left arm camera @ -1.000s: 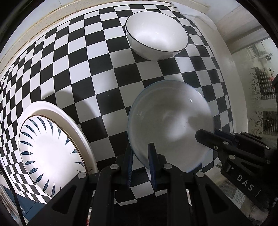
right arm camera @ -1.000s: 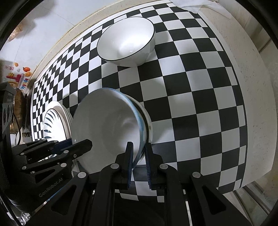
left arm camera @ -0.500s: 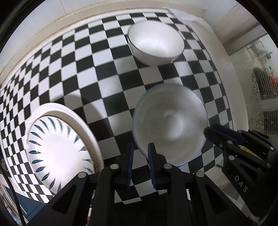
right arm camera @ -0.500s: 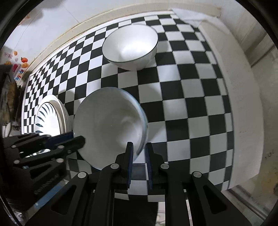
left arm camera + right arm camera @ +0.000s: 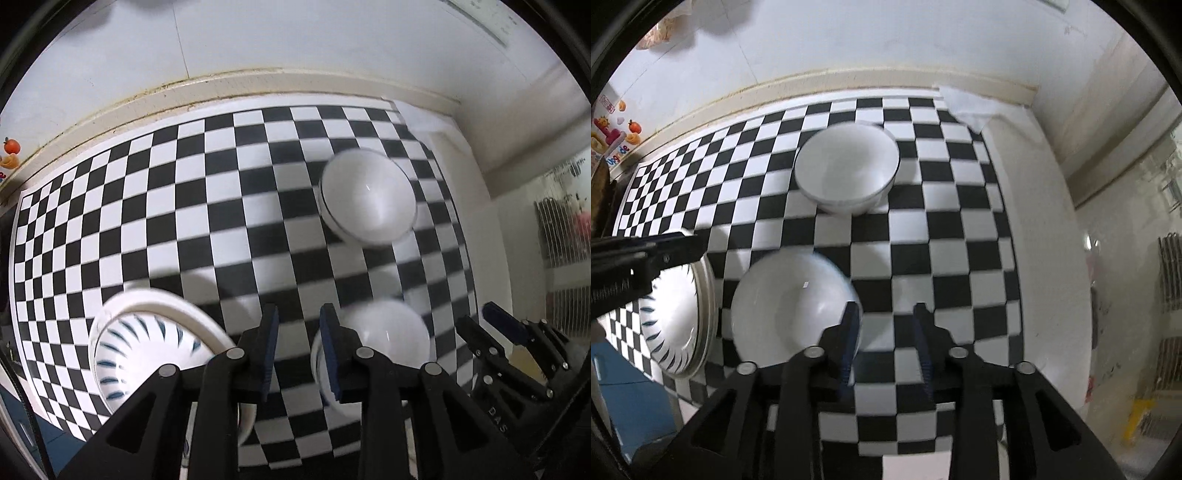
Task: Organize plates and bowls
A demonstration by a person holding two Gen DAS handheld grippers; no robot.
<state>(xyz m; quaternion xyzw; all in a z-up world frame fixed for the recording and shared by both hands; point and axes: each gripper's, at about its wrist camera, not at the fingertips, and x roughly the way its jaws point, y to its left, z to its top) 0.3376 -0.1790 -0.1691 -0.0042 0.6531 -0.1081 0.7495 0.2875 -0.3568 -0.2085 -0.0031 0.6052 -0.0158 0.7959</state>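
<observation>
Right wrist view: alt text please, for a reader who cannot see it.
The open right gripper hangs empty over a checkered mat, with a shallow white bowl at its left finger. A deeper white bowl sits beyond; a blue-patterned plate and the left gripper are at left.

Black-and-white checkered cloth (image 5: 945, 236) on pale counter (image 5: 1049, 229), white tiled wall (image 5: 849, 40) behind, fruit stickers (image 5: 613, 136) at left.

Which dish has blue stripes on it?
The big plate, left of the near bowl. Both bowls, including the far bowl, are plain white inside.
</observation>
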